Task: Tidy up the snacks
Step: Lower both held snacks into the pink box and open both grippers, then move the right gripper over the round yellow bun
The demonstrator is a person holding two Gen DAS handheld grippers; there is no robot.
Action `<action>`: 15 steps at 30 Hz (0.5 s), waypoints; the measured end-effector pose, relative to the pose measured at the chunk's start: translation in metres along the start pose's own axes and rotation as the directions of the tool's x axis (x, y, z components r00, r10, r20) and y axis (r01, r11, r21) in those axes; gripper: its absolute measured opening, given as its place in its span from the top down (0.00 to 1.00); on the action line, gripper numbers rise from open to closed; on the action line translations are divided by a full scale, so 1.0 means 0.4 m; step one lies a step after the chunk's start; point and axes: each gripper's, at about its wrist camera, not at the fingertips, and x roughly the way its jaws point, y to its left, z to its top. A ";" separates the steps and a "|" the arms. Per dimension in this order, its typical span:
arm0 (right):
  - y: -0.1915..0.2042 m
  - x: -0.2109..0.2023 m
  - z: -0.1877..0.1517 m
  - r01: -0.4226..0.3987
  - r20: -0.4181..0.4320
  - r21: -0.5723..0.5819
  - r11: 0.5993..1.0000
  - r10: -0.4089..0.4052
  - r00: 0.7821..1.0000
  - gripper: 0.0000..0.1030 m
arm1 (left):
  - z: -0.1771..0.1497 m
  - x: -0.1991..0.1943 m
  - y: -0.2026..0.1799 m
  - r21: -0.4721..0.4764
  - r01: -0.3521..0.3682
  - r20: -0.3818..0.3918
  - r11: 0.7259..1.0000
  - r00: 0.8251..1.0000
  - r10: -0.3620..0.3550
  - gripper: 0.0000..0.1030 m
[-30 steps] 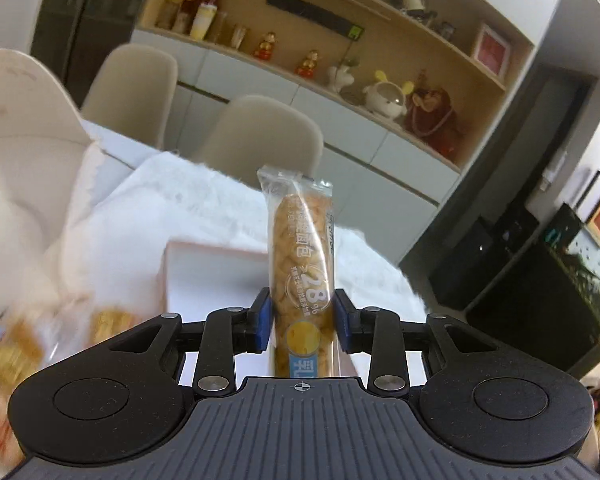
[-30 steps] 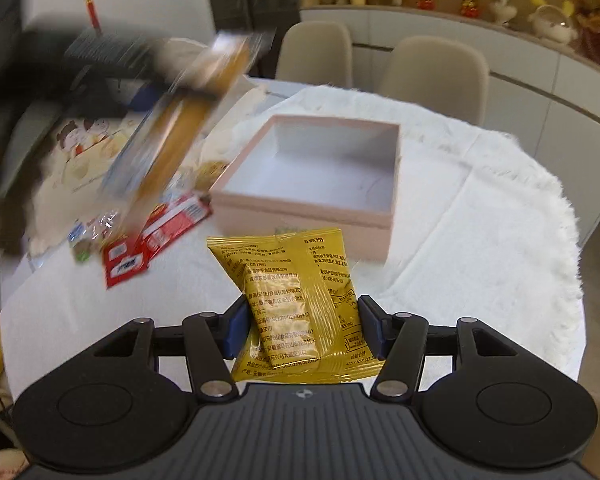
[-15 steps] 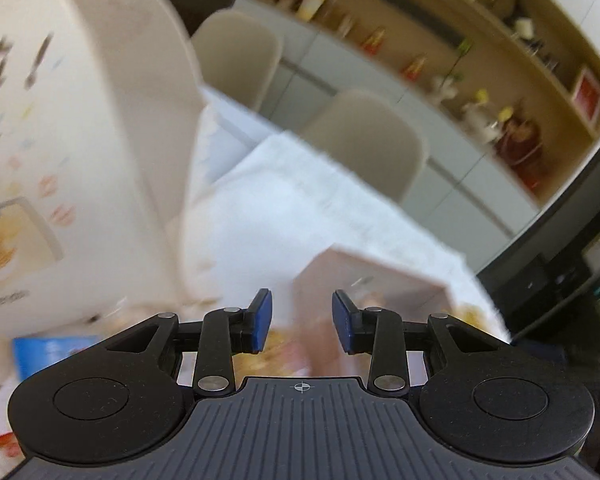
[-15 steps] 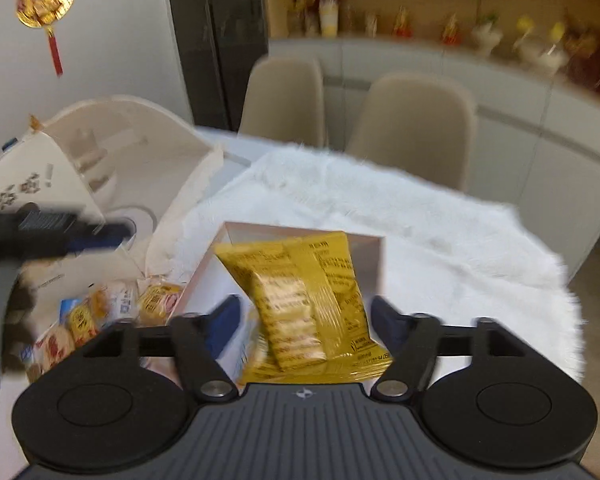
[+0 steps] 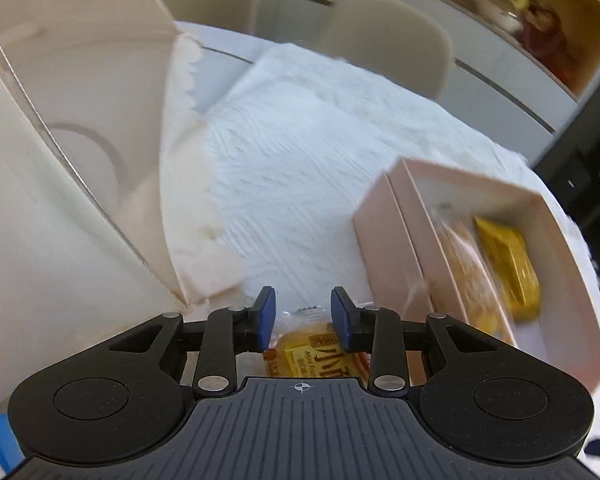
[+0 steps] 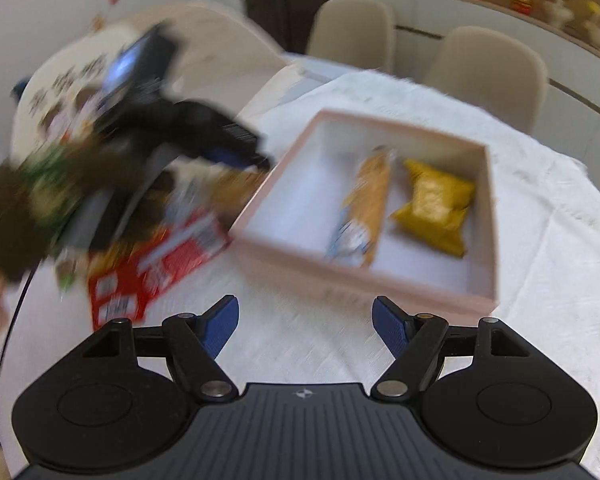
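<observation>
White cloth covers the table where the pink box (image 6: 364, 276) holds two packets, right tongs (image 6: 305, 326) wide and empty, while left tongs (image 5: 303, 316), narrowing, should straddle the small yellow snack (image 5: 320, 354) squarely before pinching.

Each claw is matte black plastic — a ribbed centre deck with a small white crosshair mark, flanked by two round housings with shallow discs. Jointed black links carry silver rivets and end in blue fingers (image 5: 266, 316). The left claw (image 5: 302, 316) and right claw (image 6: 305, 322) look alike. A thin black cable (image 6: 10, 320) trails at the right view's left edge.
</observation>
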 end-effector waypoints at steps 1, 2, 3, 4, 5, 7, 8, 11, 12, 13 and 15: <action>0.010 0.010 -0.009 0.016 -0.009 -0.021 1.000 -0.016 1.000 0.28 | -0.008 -0.010 0.008 -0.006 0.023 -0.014 1.000 1.000 -0.023 0.66; 0.017 0.020 -0.018 0.022 -0.016 -0.035 0.999 -0.023 1.000 0.28 | -0.021 -0.022 0.017 -0.016 0.048 -0.036 0.999 0.998 -0.048 0.68; 0.018 0.032 -0.023 0.022 -0.021 -0.039 0.999 -0.023 1.000 0.28 | -0.043 -0.041 0.024 -0.018 0.065 -0.055 0.998 0.996 -0.066 0.72; 0.017 0.039 -0.027 0.021 -0.026 -0.032 0.999 -0.022 0.999 0.28 | -0.064 -0.059 0.024 -0.014 0.073 -0.067 0.997 0.995 -0.074 0.72; 0.014 0.045 -0.030 0.017 -0.030 -0.016 1.000 -0.017 0.999 0.28 | -0.094 -0.080 0.026 -0.011 0.091 -0.072 0.996 0.993 -0.091 0.72; 0.010 0.053 -0.030 0.000 -0.030 0.026 1.000 0.001 1.000 0.28 | -0.148 -0.118 0.028 -0.041 0.125 -0.072 0.991 0.989 -0.127 0.73; 0.007 0.053 -0.027 -0.014 -0.029 0.045 0.999 0.015 0.999 0.28 | -0.173 -0.134 0.031 -0.066 0.138 -0.076 0.988 0.987 -0.143 0.76; 0.012 0.042 -0.022 -0.072 -0.019 0.078 0.994 0.074 0.997 0.28 | -0.264 -0.180 0.040 -0.201 0.205 -0.048 0.958 0.975 -0.218 0.80; 0.018 0.038 -0.025 -0.092 -0.017 0.083 0.992 0.094 0.995 0.28 | -0.286 -0.187 0.041 -0.246 0.224 -0.043 0.943 0.969 -0.242 0.80; 0.027 0.035 -0.027 -0.112 -0.018 0.087 0.990 0.114 0.993 0.28 | -0.312 -0.196 0.046 -0.293 0.242 -0.032 0.925 0.965 -0.262 0.80; 0.047 0.034 -0.032 -0.144 -0.031 0.094 0.985 0.148 0.989 0.27 | -0.363 -0.219 0.057 -0.375 0.259 -0.016 0.890 0.958 -0.286 0.79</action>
